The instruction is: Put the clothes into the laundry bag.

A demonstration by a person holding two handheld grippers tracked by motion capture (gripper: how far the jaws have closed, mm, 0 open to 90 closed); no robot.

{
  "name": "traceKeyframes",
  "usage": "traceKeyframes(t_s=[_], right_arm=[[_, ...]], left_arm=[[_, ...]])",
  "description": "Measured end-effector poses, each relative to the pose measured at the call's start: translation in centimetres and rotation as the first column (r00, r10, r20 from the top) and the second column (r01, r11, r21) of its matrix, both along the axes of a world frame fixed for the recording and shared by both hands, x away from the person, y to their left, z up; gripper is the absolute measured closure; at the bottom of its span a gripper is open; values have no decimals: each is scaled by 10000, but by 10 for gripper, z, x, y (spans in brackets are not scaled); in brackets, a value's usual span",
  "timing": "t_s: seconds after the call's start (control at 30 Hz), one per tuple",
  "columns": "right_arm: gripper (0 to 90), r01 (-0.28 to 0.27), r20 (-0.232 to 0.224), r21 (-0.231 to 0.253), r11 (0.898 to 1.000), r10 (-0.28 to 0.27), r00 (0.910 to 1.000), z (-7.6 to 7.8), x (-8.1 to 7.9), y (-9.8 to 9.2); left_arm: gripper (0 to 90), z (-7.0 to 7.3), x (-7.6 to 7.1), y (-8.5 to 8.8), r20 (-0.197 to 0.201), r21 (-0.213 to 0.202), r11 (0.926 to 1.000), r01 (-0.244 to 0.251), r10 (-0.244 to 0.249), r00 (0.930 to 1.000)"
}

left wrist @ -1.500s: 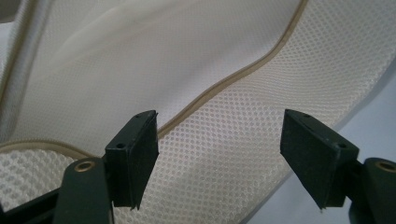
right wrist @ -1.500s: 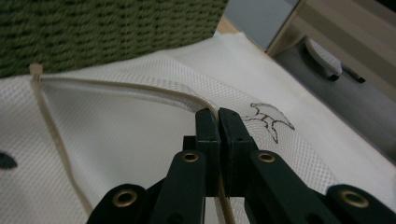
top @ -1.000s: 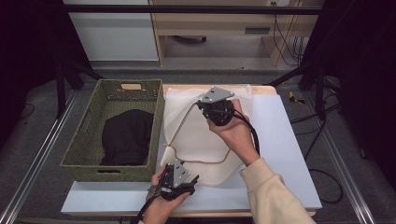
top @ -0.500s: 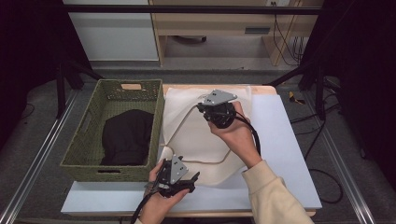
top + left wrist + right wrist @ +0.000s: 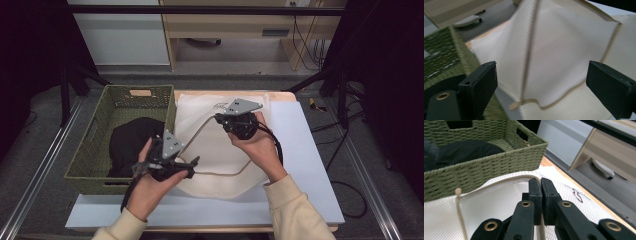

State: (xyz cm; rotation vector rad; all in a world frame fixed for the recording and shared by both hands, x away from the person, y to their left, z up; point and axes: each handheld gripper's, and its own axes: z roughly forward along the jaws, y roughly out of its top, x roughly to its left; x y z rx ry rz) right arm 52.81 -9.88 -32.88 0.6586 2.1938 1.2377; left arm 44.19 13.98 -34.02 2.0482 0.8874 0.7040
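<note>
**One edge pinched, the other let go**

The right gripper [image 5: 239, 121] is clamped on the trimmed hem of the cream cloth [image 5: 212, 150], holding it mid-table, right of the basket [image 5: 95, 150]. The left gripper [image 5: 167, 165], jaws just opening and empty, hangs near the cloth's near-left edge, probably to regrip.

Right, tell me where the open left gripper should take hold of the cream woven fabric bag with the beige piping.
Probably the near-left corner of the cream woven fabric bag, where the beige piping meets a seam. It lies between the open left gripper jaws, so come straight down. The right gripper is shut on the far edge.
</note>
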Motion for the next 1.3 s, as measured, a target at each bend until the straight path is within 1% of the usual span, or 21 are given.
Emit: traceKeyframes(t_s=[0.03,0.1,0.13,0.17,0.2,0.27,0.3,0.33,0.47,0.5,0.53,0.57,0.67,0.73,0.87,0.9,0.93,1.13,1.23,1.27,1.3], right_arm=[[876,-60,24,-77,10000,60,10000,-2,-1,0],[875,-122,-51,-82,9999,121,9999,-4,-2,-1],[875,-122,-51,-82,9999,121,9999,-4,-2,-1],[875,-164,-71,0,9999,164,9998,-7,-2,-2],[875,-164,-71,0,9999,164,9998,-7,-2,-2],[875,-226,-88,79,9997,226,9997,-10,-2,-3],[875,-281,-118,-26,9996,281,9995,-11,-3,-2],[875,-281,-118,-26,9996,281,9995,-11,-3,-2],[875,-290,-99,-6,9996,290,9995,-10,-3,-4],[875,-321,-116,-51,9995,320,9994,-11,-3,-4],[875,-325,-111,-59,9995,324,9994,-11,-3,-5],[875,-325,-111,-59,9995,324,9994,-11,-3,-5],[874,-322,-149,-54,9995,322,9994,-11,-4,-6],[875,-327,-156,-62,9994,326,9993,-11,-4,-6],[874,-334,-178,-95,9994,333,9993,-12,-5,-7],[874,-324,-190,-83,9994,323,9993,-12,-5,-8],[874,-324,-190,-83,9994,323,9993,-12,-5,-8],[874,-293,-165,-79,9995,292,9994,-11,-4,-11],[874,-296,-177,-88,9995,295,9994,-11,-4,-12],[874,-308,-164,-106,9995,306,9994,-11,-4,-12],[874,-316,-169,-119,9994,314,9994,-11,-5,-12]], left_arm=[[90,8,8,13,-52,188,9994,-306,307,9995],[81,11,12,18,-94,171,9989,-439,441,9990],[81,14,17,26,-196,216,9979,-613,618,9979],[72,19,25,38,-317,455,9952,-865,880,9956],[71,19,25,38,-317,455,9952,-865,880,9956],[71,21,32,49,-467,498,9920,-1162,1185,9919],[68,21,38,59,-525,632,9890,-1337,1371,9892],[66,21,38,59,-525,632,9890,-1337,1371,9892],[63,18,47,77,-560,804,9819,-1714,1761,9828],[61,16,49,81,-599,884,9796,-1803,1859,9807],[61,14,52,89,-707,879,9761,-1989,2052,9762],[60,14,52,89,-707,879,9761,-1989,2052,9762],[59,11,57,101,-782,1031,9692,-2239,2323,9695],[58,11,58,103,-823,1085,9682,-2254,2347,9686],[56,7,63,114,-1108,1298,9634,-2345,2491,9621],[57,6,65,119,-1158,1312,9600,-2475,2628,9579],[56,6,65,119,-1158,1312,9600,-2475,2628,9579],[53,-2,76,133,-1770,1403,9529,-2689,2913,9401],[51,-10,86,141,-2074,1341,9461,-2949,3178,9252],[51,-13,89,142,-2126,1364,9440,-3003,3240,9219],[51,-19,95,146,-2313,1354,9421,-3068,3312,9148]])
